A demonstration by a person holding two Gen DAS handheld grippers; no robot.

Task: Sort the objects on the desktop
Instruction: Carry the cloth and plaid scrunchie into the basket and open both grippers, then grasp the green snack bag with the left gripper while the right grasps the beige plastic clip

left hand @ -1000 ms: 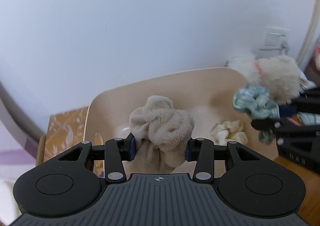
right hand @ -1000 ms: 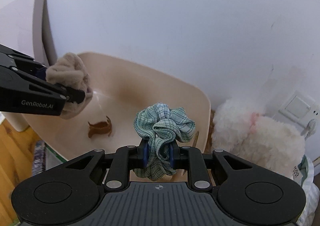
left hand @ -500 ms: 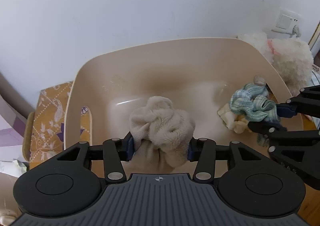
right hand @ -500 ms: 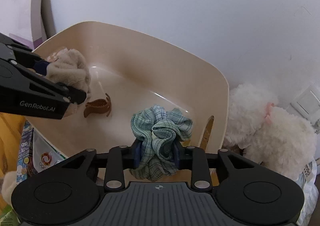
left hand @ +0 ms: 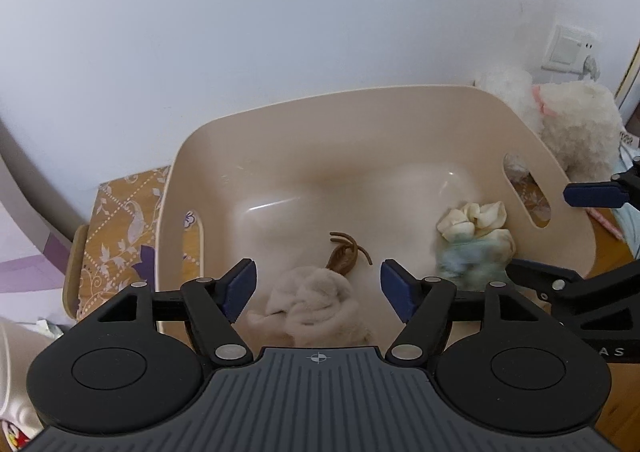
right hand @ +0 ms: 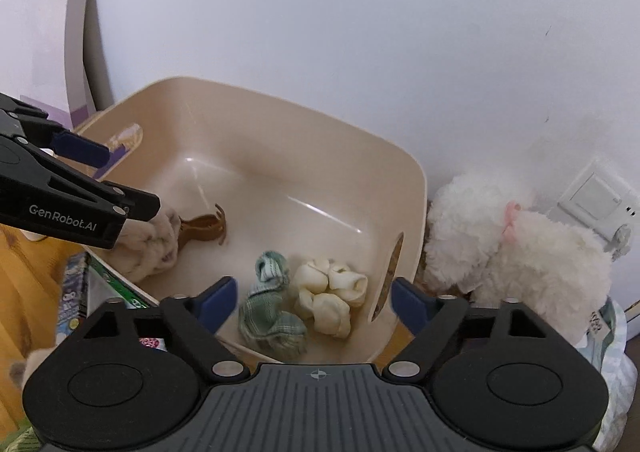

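Bin (left hand: 400,107): beige scrunchie (left hand: 312,308) lies below your opening, empty left gripper (left hand: 318,292); green scrunchie (right hand: 268,312) below your opening, empty right gripper (right hand: 312,302).

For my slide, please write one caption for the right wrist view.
Right gripper opening above beige basket; green scrunchie lies released beside cream scrunchie.

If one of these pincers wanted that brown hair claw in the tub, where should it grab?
Probably across the hair claw's body, from straight above. It lies flat on the tub floor with curved teeth sticking out, and the beige scrunchie touches one end, so a side approach looks crowded.
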